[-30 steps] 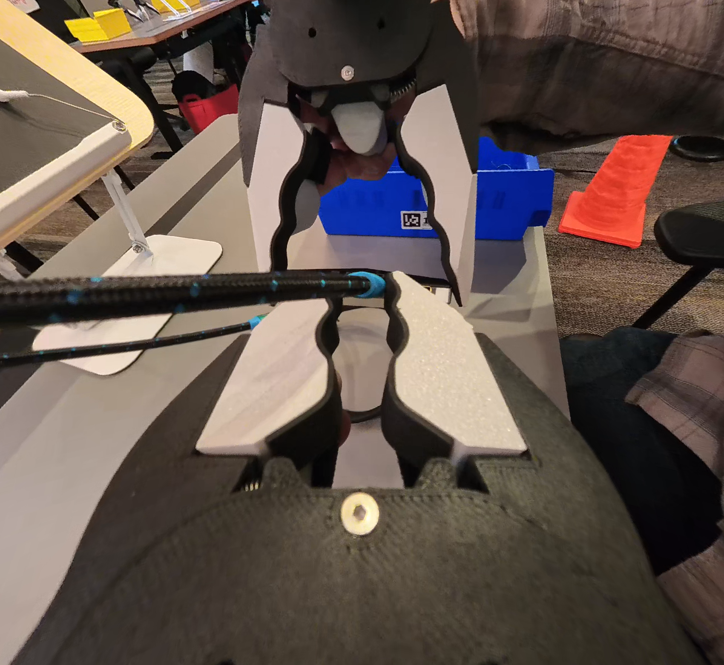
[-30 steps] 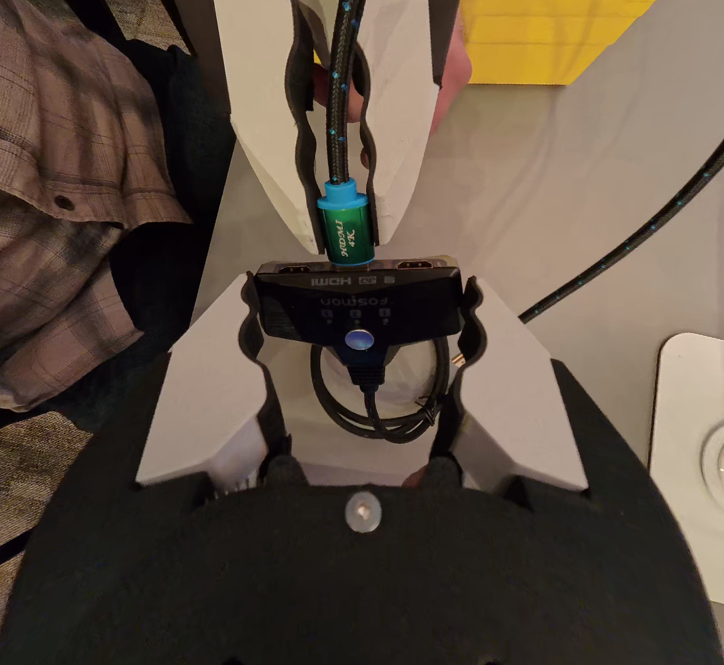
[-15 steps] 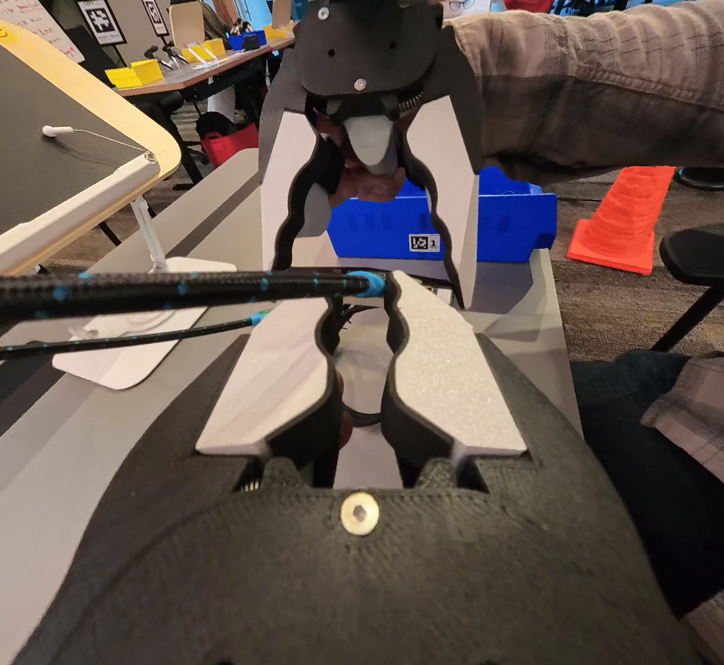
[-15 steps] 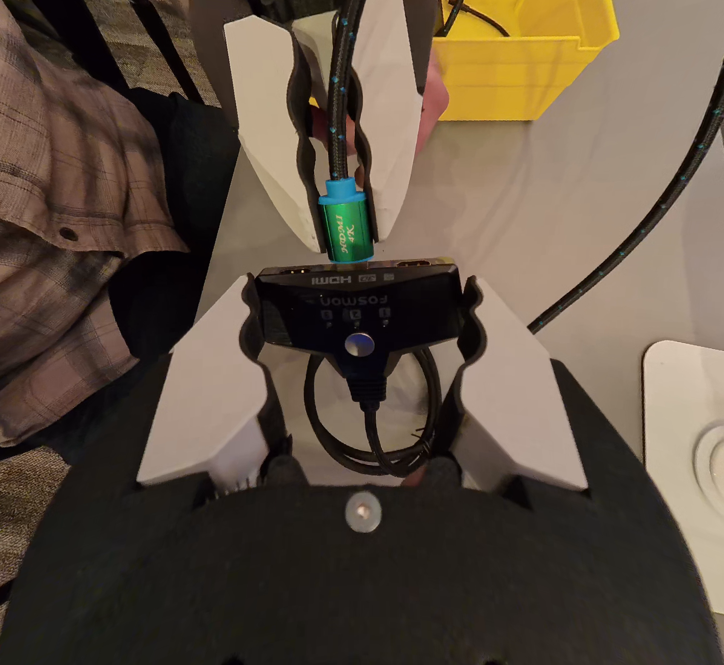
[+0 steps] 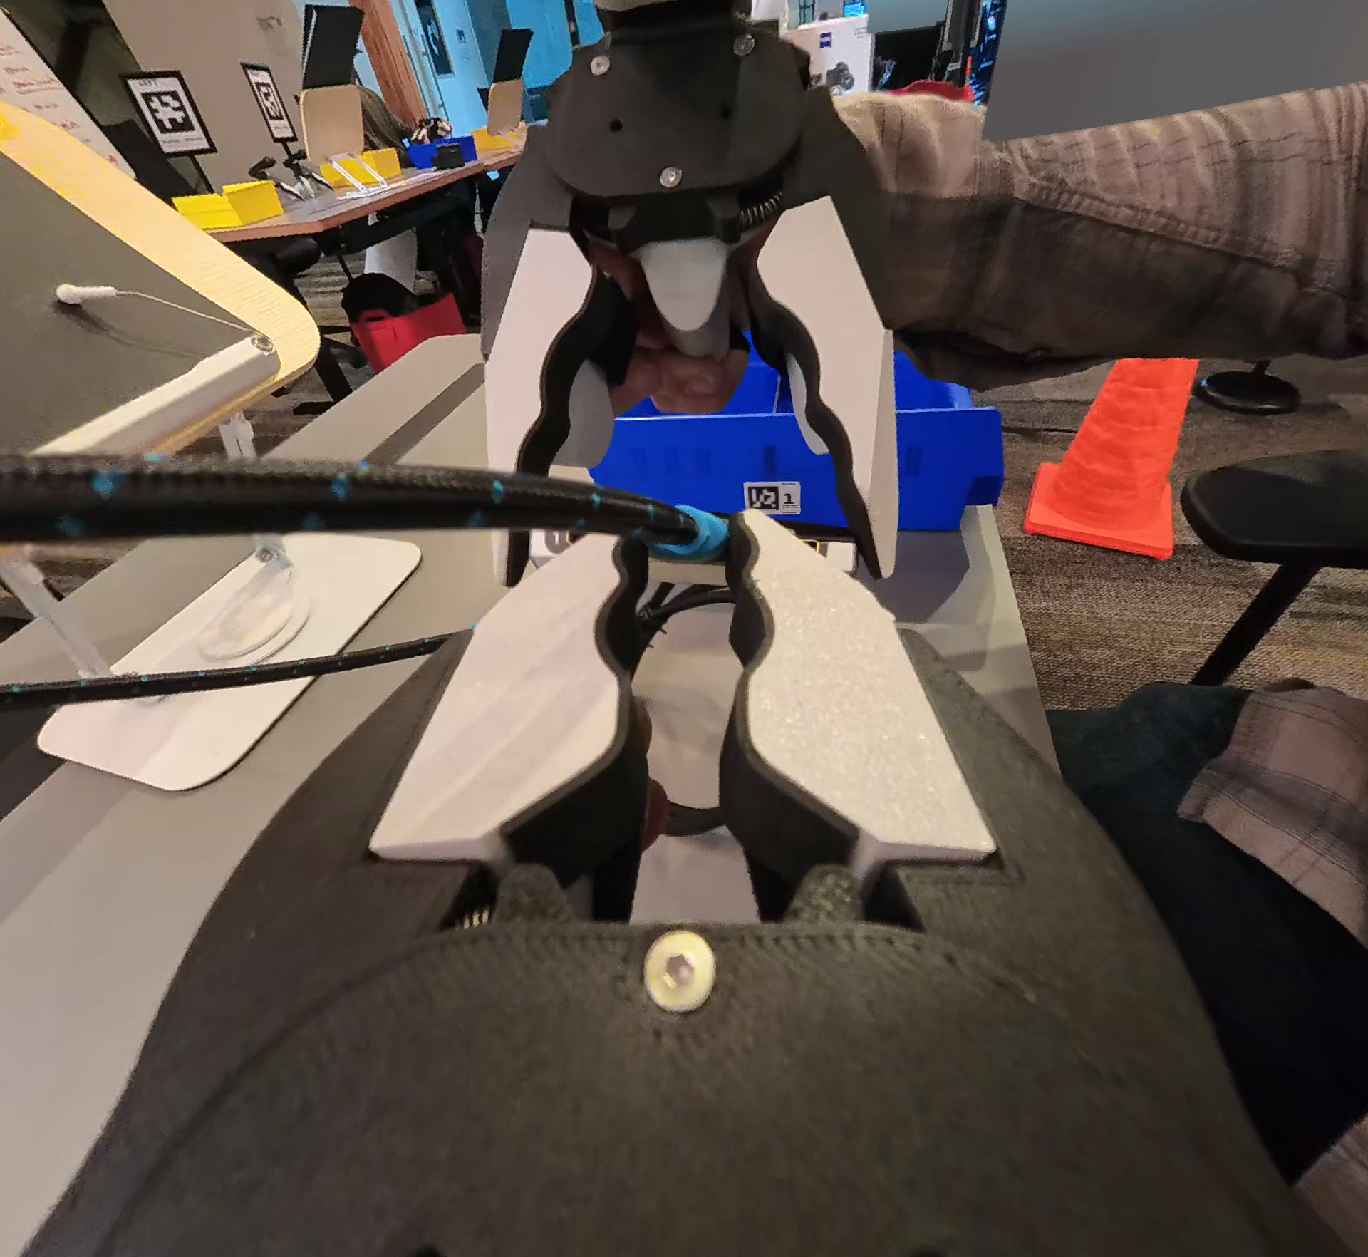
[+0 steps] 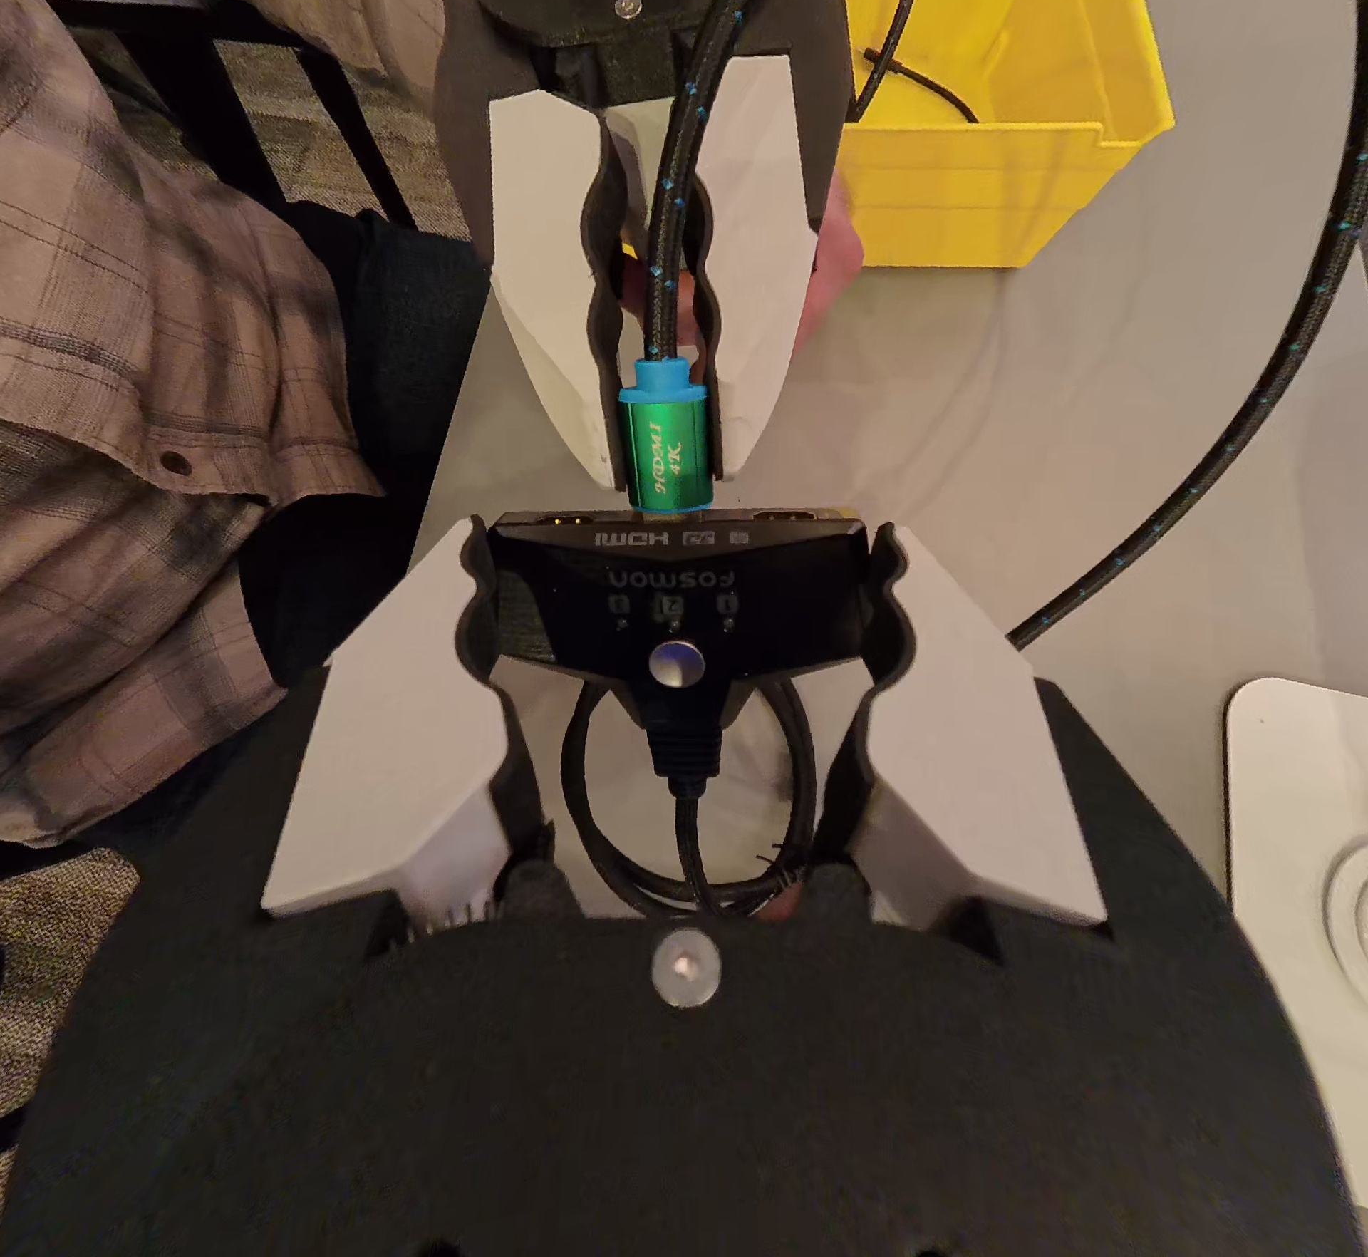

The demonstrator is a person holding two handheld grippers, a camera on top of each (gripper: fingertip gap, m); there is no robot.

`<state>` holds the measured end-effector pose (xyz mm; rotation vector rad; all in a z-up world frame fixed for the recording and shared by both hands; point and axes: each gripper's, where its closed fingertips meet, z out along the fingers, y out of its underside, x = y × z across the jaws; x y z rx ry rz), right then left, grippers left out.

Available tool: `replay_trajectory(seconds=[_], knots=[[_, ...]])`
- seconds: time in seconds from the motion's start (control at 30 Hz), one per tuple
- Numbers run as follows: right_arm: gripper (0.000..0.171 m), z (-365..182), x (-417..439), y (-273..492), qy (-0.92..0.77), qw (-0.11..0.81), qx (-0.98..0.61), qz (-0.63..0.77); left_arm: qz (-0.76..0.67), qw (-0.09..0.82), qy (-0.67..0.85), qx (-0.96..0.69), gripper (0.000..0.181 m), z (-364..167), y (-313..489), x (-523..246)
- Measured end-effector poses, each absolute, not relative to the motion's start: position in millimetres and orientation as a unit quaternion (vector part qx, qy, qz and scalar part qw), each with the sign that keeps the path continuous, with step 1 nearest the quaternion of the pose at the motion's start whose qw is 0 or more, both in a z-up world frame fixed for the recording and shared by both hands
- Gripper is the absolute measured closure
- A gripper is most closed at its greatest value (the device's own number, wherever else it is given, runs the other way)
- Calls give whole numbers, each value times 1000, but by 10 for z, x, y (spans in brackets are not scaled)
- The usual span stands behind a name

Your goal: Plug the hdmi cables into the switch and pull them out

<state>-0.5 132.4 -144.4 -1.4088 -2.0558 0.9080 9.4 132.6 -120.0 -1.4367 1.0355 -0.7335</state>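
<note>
In the right wrist view my right gripper [image 6: 677,534] is shut on the sides of the black HDMI switch [image 6: 677,599], which has three ports on its far edge. My left gripper [image 6: 666,474] faces it and is shut on the green HDMI plug [image 6: 670,451] of a braided black cable [image 6: 670,244]. The plug sits at the middle port with a sliver of its metal tip showing. In the left wrist view my left gripper [image 5: 681,540] pinches the plug's blue collar [image 5: 696,540], and the cable [image 5: 370,492] runs off to the left.
A yellow bin [image 6: 999,185] with a thin cable stands behind the left gripper on the grey table [image 6: 1036,444]. A blue bin [image 5: 940,451] stands at the table's far end. A white stand base [image 5: 244,666] lies left. An orange cone [image 5: 1110,466] and a chair [image 5: 1273,503] stand on the floor. Both grippers' tips are close together, under 4 cm apart.
The green plug has slid back out of the middle port, where it was fully seated a second ago. Both grippers kept their grip.
</note>
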Motion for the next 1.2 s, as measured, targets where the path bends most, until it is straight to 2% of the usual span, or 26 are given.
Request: replay_trajectory(seconds=[0.27,0.7,0.9,1.2], knots=[[72,-1396,-35,1326,-758,256,-520,299,-347,573,435,-601,160,-1129,1308,48],[71,-1449,-13,1507,-755,294,-552,197,-326,549,420,-645,155,-1113,1405,-53],[71,-1388,-41,1595,-726,319,-578,194,-331,513,396,-686,140,-1283,1468,-8],[71,-1456,-145,1570,-733,340,-574,137,-356,477,354,-722,129,-1391,1519,76]])
